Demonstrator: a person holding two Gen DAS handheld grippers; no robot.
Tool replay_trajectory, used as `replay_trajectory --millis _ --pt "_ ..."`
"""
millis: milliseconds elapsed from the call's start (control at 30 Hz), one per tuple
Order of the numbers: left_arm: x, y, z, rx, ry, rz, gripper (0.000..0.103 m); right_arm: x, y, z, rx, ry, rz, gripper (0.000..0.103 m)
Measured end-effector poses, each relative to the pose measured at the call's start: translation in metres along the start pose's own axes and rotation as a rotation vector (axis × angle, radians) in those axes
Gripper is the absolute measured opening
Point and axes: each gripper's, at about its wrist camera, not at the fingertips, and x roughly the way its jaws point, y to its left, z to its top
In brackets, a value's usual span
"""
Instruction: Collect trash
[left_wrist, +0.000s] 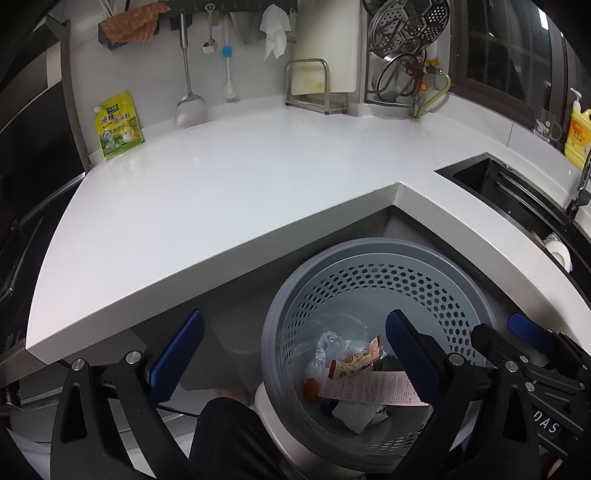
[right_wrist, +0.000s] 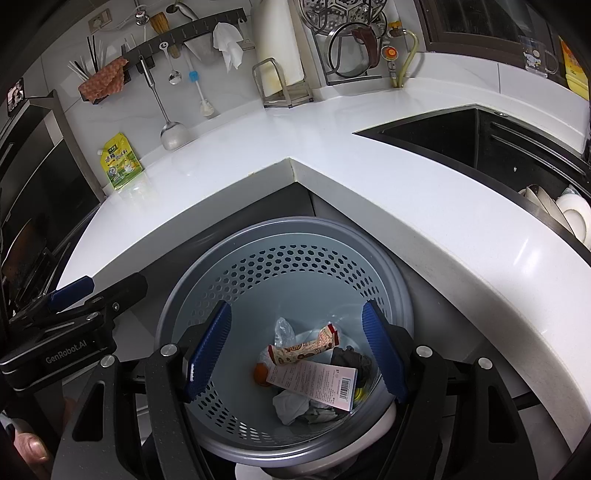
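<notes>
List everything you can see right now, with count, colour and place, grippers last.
Bin: one, grey, on the floor below the counter corner.
Trash in the bin: white receipt, printed wrapper, clear plastic, crumpled paper, something orange.
Counter: one, white, L-shaped.
Pouch: one, yellow-green, back left of the counter.
Sink: one, black, right.
Spatula: one, metal, hanging on the wall.
Cutting board: one, white, in a rack.
Soap bottle: one, yellow, far right.
Left gripper: open, empty.
Right gripper: open, empty, above the bin.
</notes>
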Motion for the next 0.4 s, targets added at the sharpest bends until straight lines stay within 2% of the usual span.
replay_trajectory --millis 400 --pt "0.0008 -0.0003 -0.0011 -0.002 0.006 0.006 0.097 0.0 0.0002 0.0005 0.0 0.001 0.0 0.07"
